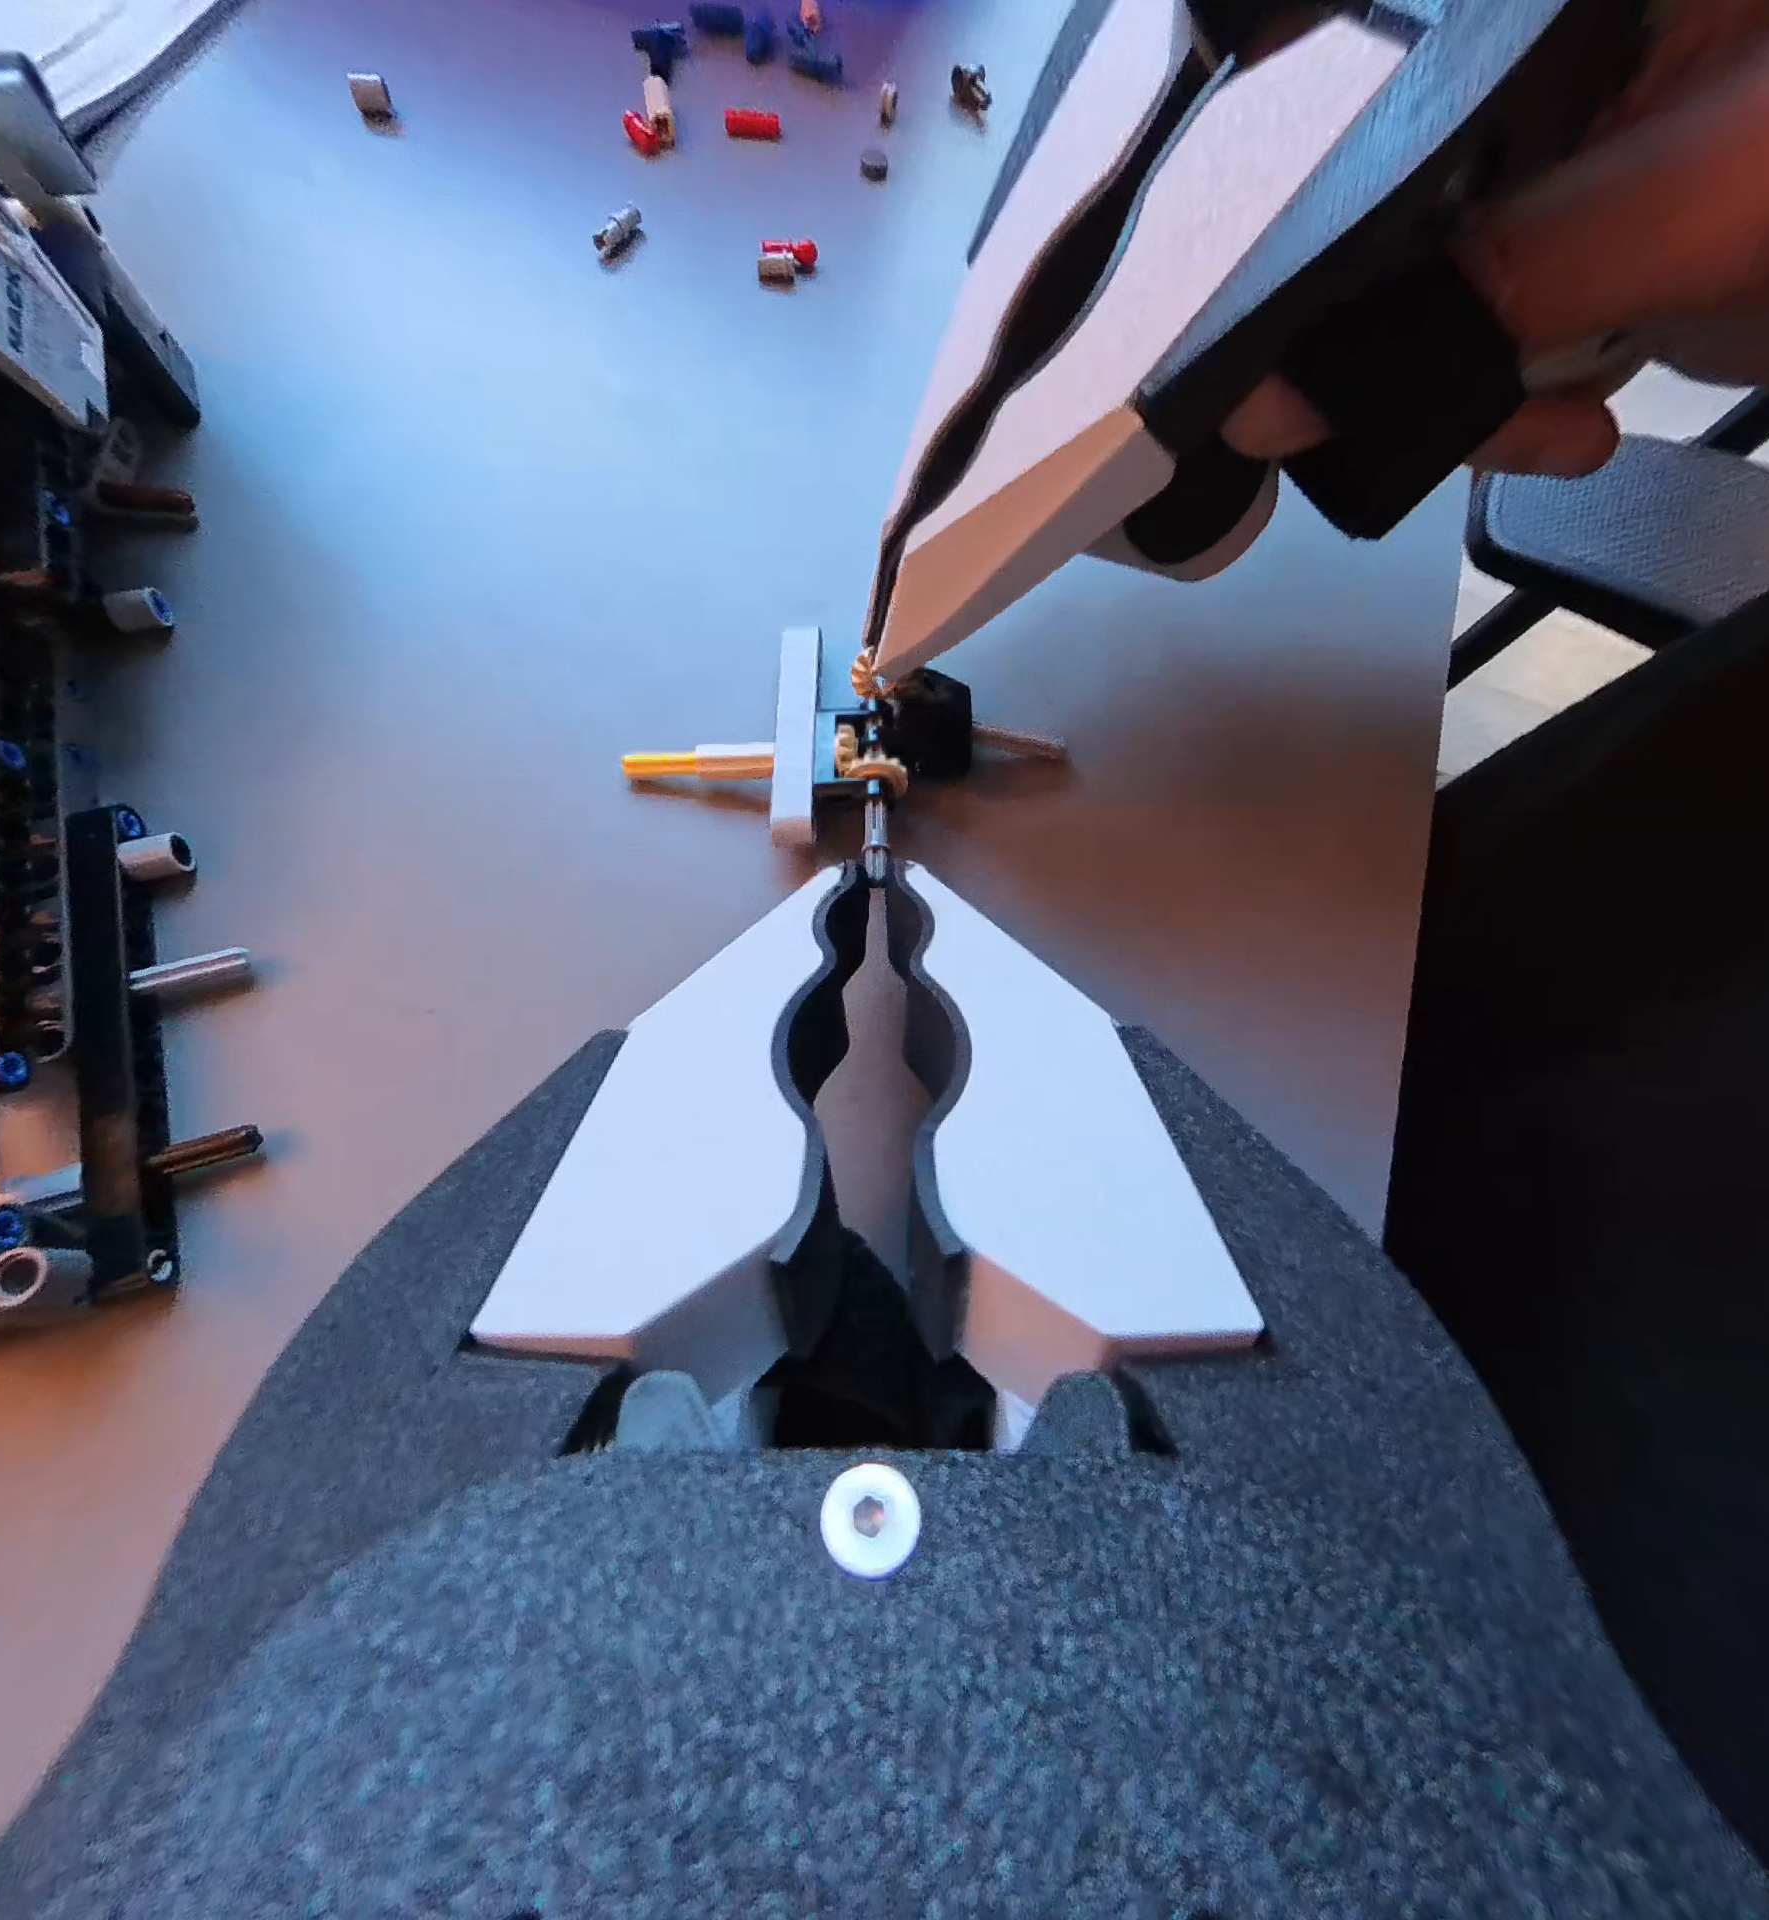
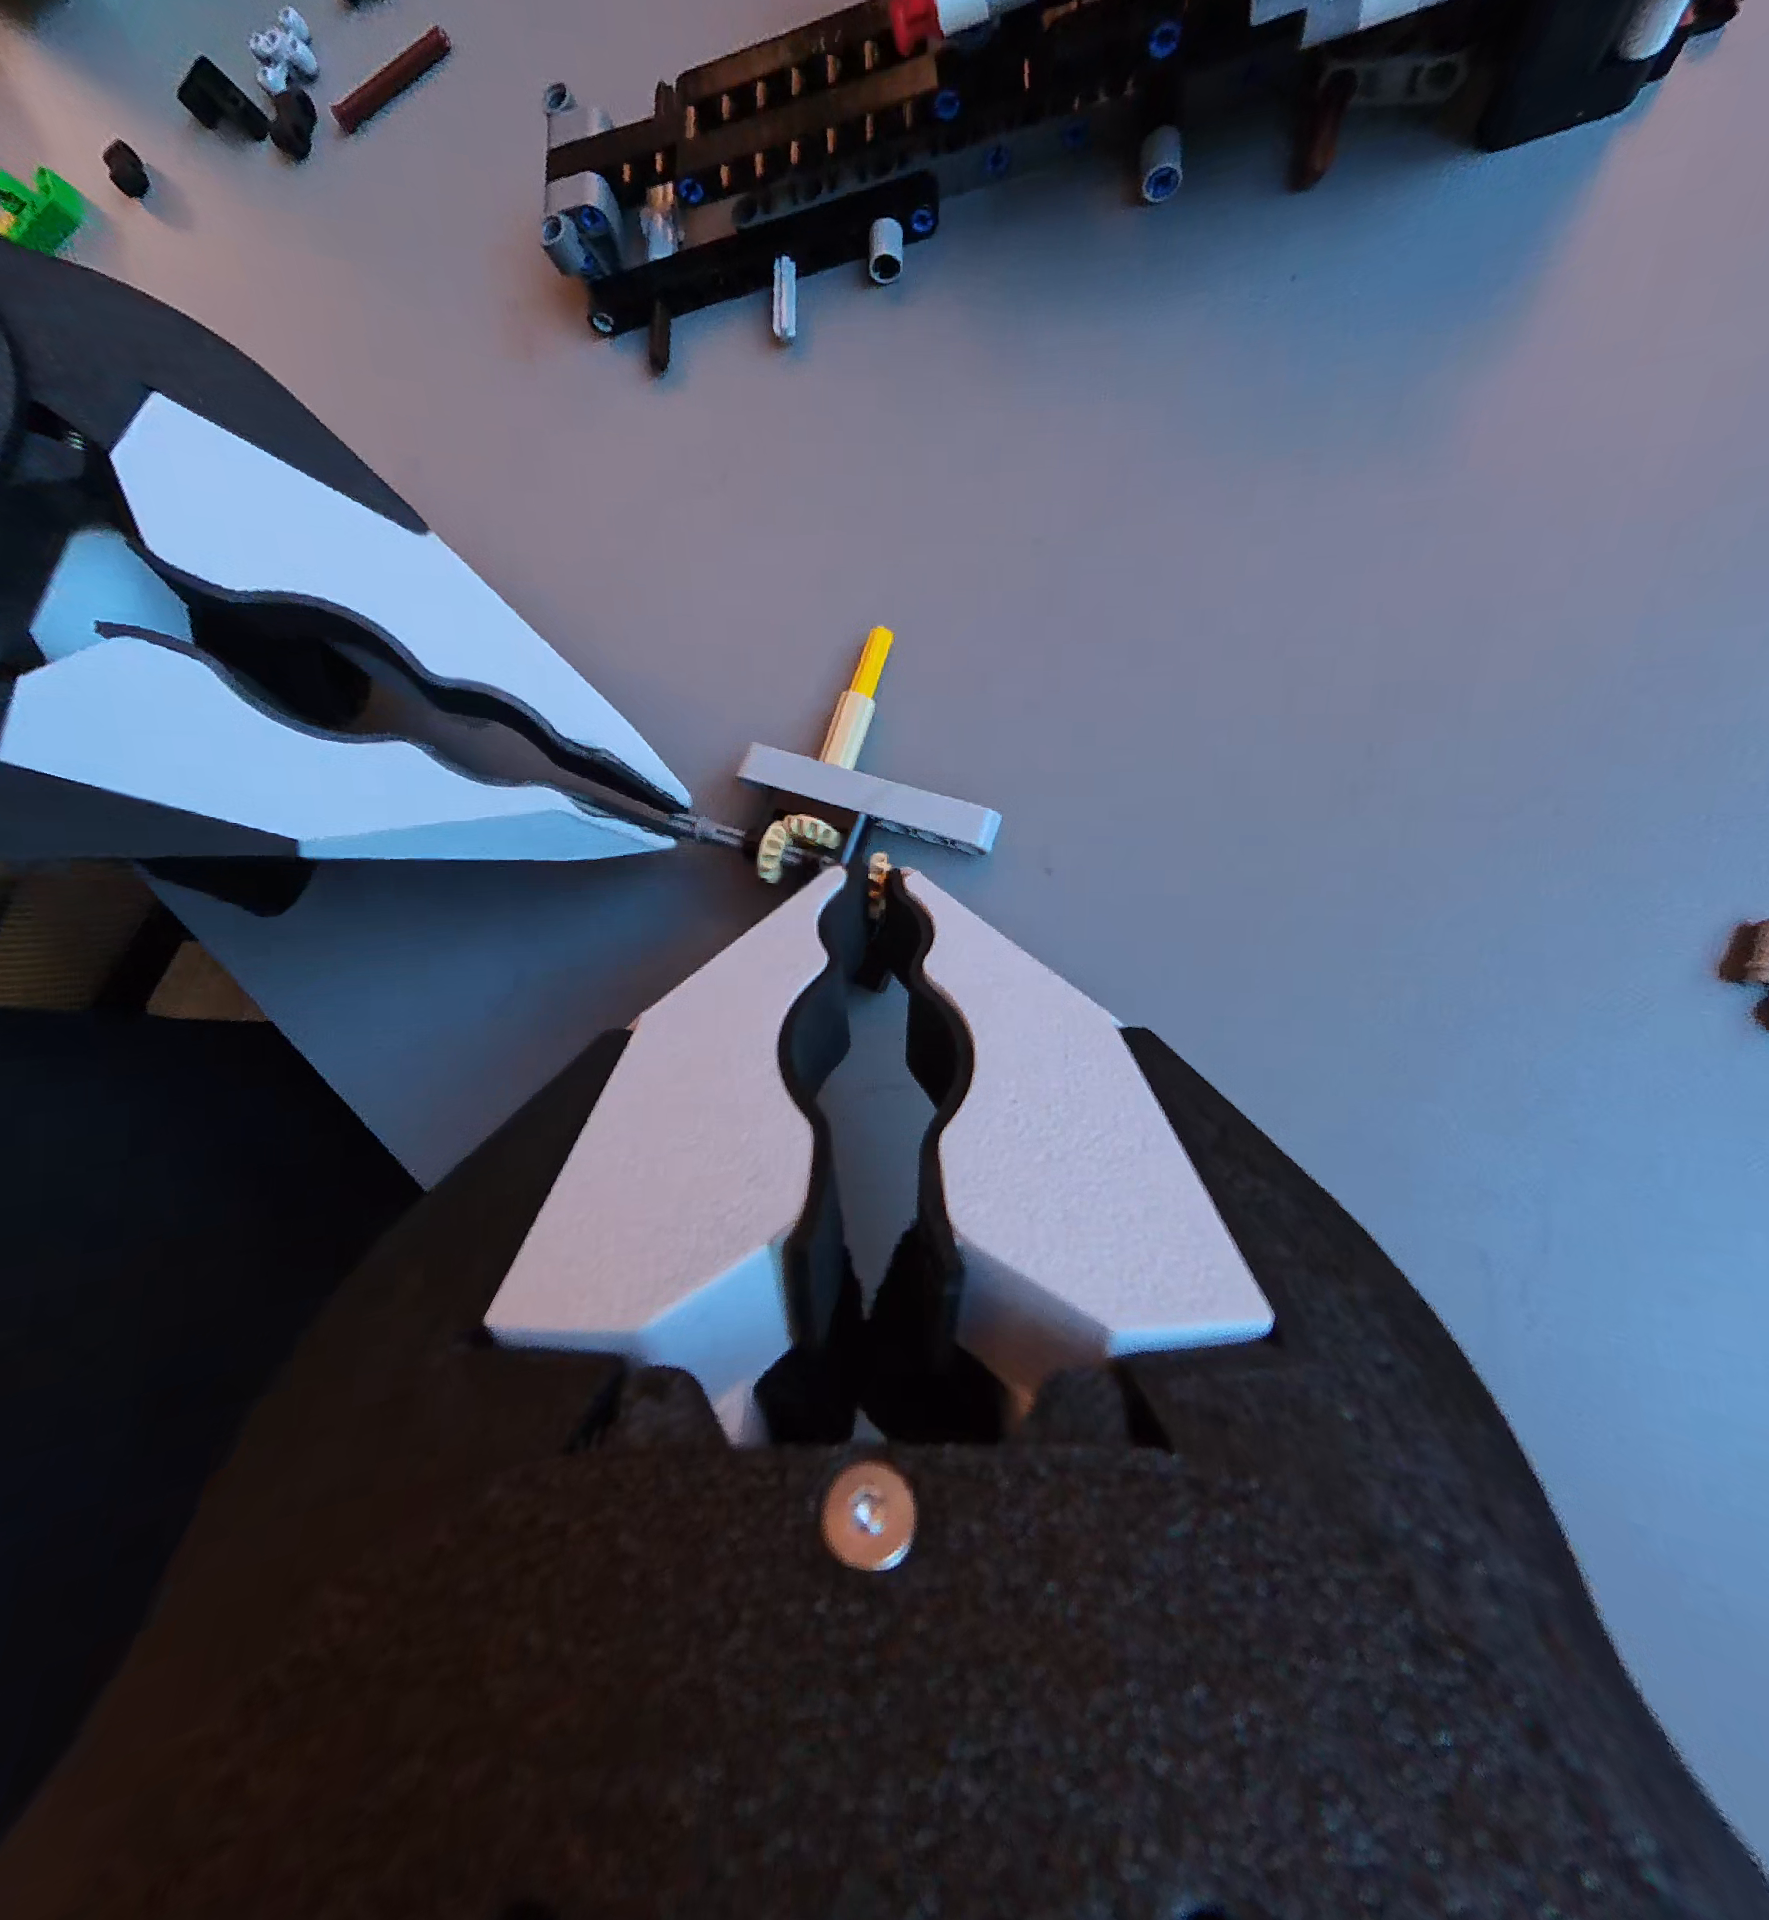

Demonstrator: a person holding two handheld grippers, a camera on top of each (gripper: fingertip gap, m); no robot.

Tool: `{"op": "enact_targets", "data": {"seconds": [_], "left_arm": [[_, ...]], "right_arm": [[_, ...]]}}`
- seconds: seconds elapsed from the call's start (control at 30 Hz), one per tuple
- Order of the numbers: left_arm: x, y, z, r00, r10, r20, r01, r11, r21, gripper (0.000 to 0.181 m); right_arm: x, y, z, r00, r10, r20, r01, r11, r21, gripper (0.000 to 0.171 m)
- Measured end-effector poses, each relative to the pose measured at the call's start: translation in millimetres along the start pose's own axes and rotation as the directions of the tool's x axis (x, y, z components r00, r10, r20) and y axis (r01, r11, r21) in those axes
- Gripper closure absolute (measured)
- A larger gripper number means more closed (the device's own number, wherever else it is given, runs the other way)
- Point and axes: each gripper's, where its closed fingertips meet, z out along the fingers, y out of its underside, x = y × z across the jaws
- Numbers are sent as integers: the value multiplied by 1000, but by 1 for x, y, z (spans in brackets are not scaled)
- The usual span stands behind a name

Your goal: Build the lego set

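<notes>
- The small gear assembly (image 1: 859,743) lies on the table (image 1: 506,499), near its edge, between both tongs.
- The left gripper (image 1: 875,868) is closed narrowly on the assembly's dark axle (image 1: 876,831).
- The right gripper (image 2: 872,883) pinches a tan gear (image 2: 877,871) beside the grey beam (image 2: 875,800).

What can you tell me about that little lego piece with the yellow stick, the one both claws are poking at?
The small assembly lies on the grey table. It looks like plastic: a flat grey beam, a tan sleeve with a yellow axle sticking out one side, and a black frame holding tan bevel gears. A thin dark axle runs through it; the left gripper pinches its end. The right gripper closes on a tan gear.
</notes>
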Motion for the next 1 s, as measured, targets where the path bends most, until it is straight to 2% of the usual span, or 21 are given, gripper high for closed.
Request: {"op": "enact_targets", "data": {"seconds": [0.03, 0.37, 0.57, 0.8, 1.0], "left_arm": [[0, -1, 0, 1000, -14, -7, 14, 1000, 5, 179], [2, 4, 6, 999, -37, -15, 36, 998, -43, 180], [-1, 6, 9, 999, -45, 10, 46, 997, -57, 180], [-1, 3, 11, 995, -81, 49, 83, 995, -45, 181], [5, 3, 15, 991, -24, 134, 31, 998, -53, 181]], "right_arm": [[1, 2, 1, 1000, 5, 2, -5, 1000, -5, 169], [1, 6, 4, 996, 66, 68, -66, 998, -3, 169], [-1, 7, 1, 977, 143, 155, -142, 990, -17, 169], [3, 7, 0, 989, 104, 110, -97, 993, -67, 168], [6, 8, -1, 985, 122, 121, -106, 986, -131, 169]]}}
